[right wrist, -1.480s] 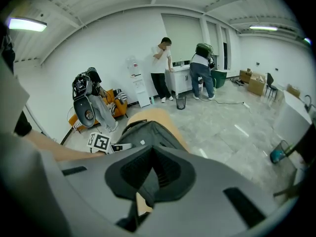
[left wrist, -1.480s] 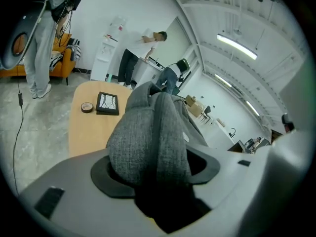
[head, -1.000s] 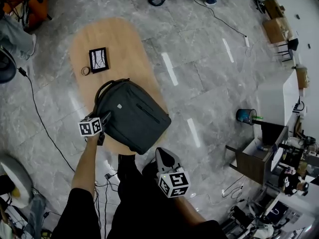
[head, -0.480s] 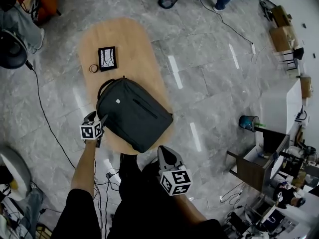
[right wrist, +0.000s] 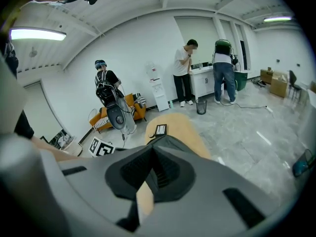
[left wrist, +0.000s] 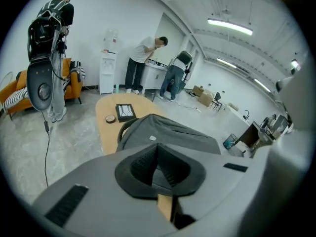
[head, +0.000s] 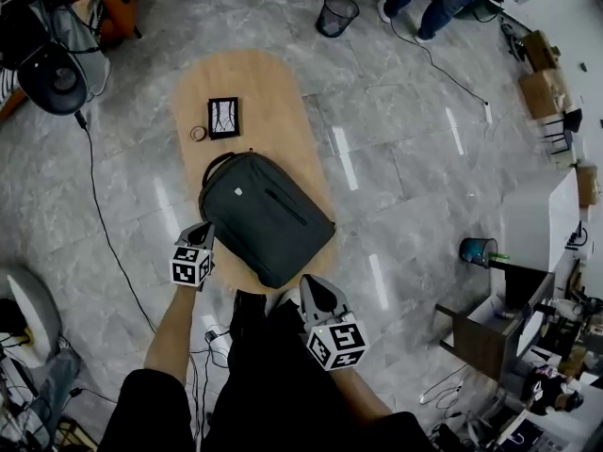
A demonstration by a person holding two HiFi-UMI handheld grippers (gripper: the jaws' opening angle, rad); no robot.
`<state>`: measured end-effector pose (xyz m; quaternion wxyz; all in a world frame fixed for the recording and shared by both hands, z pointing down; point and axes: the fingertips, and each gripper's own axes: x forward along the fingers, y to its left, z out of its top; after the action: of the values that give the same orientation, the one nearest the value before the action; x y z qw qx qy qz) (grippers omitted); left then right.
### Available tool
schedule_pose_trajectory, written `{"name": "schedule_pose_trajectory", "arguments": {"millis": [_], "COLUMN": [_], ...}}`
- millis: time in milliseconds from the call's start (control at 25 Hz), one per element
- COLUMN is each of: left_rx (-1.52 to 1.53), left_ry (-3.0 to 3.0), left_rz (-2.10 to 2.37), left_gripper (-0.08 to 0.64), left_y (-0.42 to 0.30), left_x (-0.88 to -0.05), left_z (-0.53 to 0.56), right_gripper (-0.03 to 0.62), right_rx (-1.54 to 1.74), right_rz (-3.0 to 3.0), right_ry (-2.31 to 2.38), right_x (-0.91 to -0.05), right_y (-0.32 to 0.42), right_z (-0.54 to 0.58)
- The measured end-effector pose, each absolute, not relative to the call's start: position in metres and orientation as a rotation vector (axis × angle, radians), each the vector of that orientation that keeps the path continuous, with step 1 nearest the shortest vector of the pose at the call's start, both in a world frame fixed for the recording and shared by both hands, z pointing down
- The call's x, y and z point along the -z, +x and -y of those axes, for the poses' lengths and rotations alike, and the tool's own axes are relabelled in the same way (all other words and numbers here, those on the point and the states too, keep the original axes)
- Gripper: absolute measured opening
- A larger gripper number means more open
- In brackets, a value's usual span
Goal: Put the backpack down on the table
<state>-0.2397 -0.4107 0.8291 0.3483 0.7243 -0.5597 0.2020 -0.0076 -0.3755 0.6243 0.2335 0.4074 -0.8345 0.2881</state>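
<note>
My left gripper [head: 201, 231] has drawn back off the backpack [head: 267, 217], and its jaws have just closed together, empty. My right gripper [head: 311, 285] is closed on nothing too. The backpack lies flat on the table [head: 273, 83], near a picture frame [head: 223, 118]. Only the gripper views show the ceiling lights [left wrist: 229, 26].

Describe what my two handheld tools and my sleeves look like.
The left tool and right tool are grey, tapering to black ribbed pads. Each carries a white cube with black square markers. The sleeves are black.
</note>
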Motion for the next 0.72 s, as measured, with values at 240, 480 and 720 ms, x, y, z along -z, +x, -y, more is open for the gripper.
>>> {"name": "schedule_pose_trajectory", "arguments": {"millis": [240, 480, 720], "left_rx": [-0.478, -0.423, -0.385], "left_ry": [1.96, 2.036, 2.106], "left_rz": [1.475, 1.532, 1.584], "left_gripper": [0.014, 0.014, 0.014], "left_y": [-0.206, -0.166, -0.115], "left_x": [-0.779, -0.701, -0.628], "left_z": [0.384, 0.356, 0.335], "right_gripper": [0.009, 0.009, 0.009], "right_rx": [-0.77, -0.69, -0.634], "right_rz": [2.335, 2.44, 2.544], "right_ry": [1.055, 1.107, 1.137], "right_x": [-0.621, -0.589, -0.554], "right_y": [0.002, 0.022, 0.038], "right_z": [0.356, 0.354, 0.352]}}
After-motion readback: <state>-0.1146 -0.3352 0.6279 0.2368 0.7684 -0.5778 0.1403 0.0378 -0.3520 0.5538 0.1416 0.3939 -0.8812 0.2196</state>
